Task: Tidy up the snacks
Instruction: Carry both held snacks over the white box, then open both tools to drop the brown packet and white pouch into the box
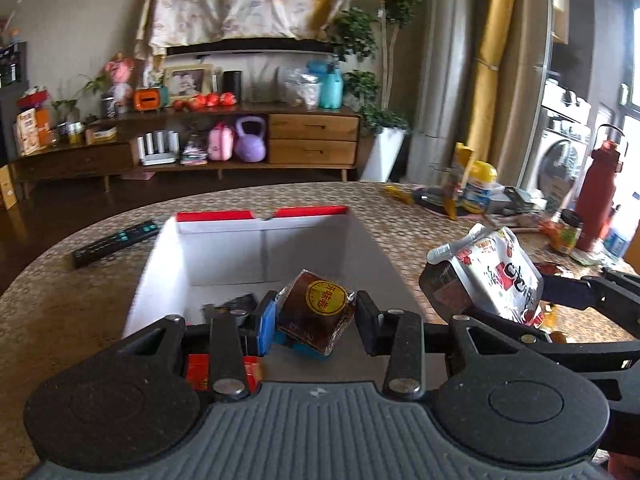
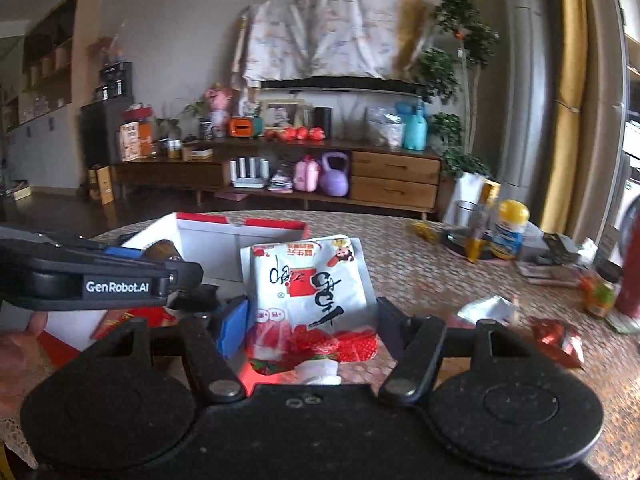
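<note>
Over the open white box, the left tongs clamp a brown wrapped cake, hiding most snacks inside the box. Beside the box, the right tongs grip a strawberry drink pouch; a red packet lies on the counter beyond.

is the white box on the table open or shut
Open: the white box has no lid over it, and its inside walls and snacks at the bottom show.

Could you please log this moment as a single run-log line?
left gripper: holds brown snack pack over box | right gripper: holds white pouch beside box
</note>
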